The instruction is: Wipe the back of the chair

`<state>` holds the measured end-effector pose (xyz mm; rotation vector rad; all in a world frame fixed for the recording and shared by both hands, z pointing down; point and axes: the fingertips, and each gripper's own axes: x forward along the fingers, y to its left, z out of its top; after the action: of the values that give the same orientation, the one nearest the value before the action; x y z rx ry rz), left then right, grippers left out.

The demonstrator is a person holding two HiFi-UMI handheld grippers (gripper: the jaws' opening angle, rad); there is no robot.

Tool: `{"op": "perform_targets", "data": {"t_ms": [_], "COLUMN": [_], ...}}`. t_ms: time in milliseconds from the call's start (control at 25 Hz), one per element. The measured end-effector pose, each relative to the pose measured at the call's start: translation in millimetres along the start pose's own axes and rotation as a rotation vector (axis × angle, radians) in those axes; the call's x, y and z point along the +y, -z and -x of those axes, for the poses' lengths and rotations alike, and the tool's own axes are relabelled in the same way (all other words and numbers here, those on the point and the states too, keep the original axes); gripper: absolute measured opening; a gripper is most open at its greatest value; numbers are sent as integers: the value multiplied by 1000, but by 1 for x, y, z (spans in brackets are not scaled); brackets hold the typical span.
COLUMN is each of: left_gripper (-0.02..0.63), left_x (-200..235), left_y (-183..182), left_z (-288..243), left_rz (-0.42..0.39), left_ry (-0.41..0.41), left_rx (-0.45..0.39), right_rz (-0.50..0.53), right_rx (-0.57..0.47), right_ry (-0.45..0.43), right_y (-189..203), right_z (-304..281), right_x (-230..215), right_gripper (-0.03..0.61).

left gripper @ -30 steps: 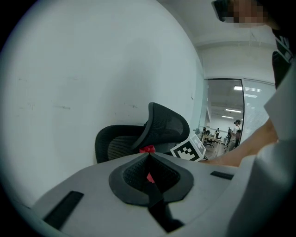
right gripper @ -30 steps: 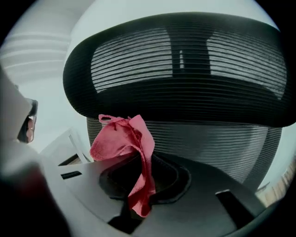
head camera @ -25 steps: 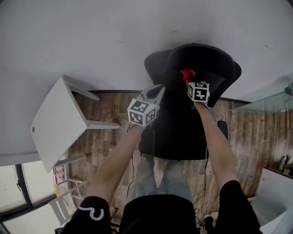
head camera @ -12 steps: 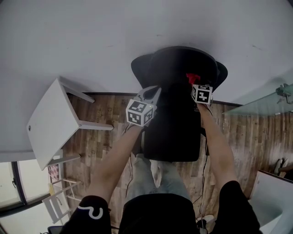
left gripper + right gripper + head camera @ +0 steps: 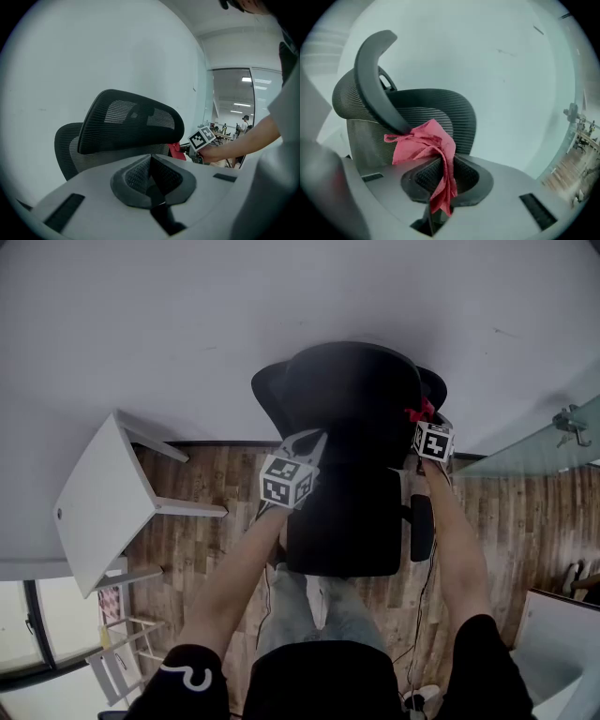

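Note:
A black mesh office chair (image 5: pixel 347 427) stands against the white wall, seen from above in the head view. My right gripper (image 5: pixel 421 420) is shut on a red cloth (image 5: pixel 417 412) at the right end of the chair back's top edge. In the right gripper view the red cloth (image 5: pixel 424 143) bunches against the mesh back (image 5: pixel 436 112), just under the curved headrest (image 5: pixel 370 89). My left gripper (image 5: pixel 309 440) hovers at the chair's left side, shut with nothing in it. In the left gripper view the headrest (image 5: pixel 129 119) lies ahead, apart from the jaws.
A white table (image 5: pixel 103 507) stands to the left on the wooden floor (image 5: pixel 202 540). A glass partition (image 5: pixel 553 442) runs at the right. The chair's right armrest (image 5: pixel 422 526) sits just below my right gripper. The person's legs are behind the seat.
My right gripper has carried the red cloth rightward along the chair back's top, from near the middle to the right end. The left gripper has stayed beside the chair's left side.

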<state>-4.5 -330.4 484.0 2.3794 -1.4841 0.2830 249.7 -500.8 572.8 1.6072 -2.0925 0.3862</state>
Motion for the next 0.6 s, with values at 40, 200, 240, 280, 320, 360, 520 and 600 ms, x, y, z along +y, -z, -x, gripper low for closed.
{"op": "perform_targets", "data": {"t_ms": [40, 200, 240, 280, 320, 360, 520, 600], "left_gripper": [26, 26, 26, 26, 26, 26, 26, 26], "left_x": [0, -6, -7, -8, -6, -4, 13, 20], "left_y": [-1, 1, 4, 5, 6, 7, 18, 25], "left_z": [-2, -6, -6, -6, -6, -6, -4, -3], "left_rz": [0, -6, -5, -3, 2, 9, 53, 72], "left_ry": [-2, -4, -6, -9, -14, -21, -67, -80], "left_rx": [-1, 7, 11, 13, 13, 11, 9, 9], "right_rz": [-14, -65, -76, -87, -99, -111, -120, -105], "right_rx": [-2, -14, -19, -23, -28, -33, -40, -32], "right_ry": [13, 56, 68, 77, 82, 82, 30, -7], "right_y": [1, 6, 8, 11, 14, 18, 33, 43], "right_z": [0, 10, 15, 19, 21, 23, 39, 46], "right_x": [-10, -46, -54, -61, -67, -71, -62, -47], "right_gripper": [66, 66, 66, 66, 66, 66, 66, 66]}}
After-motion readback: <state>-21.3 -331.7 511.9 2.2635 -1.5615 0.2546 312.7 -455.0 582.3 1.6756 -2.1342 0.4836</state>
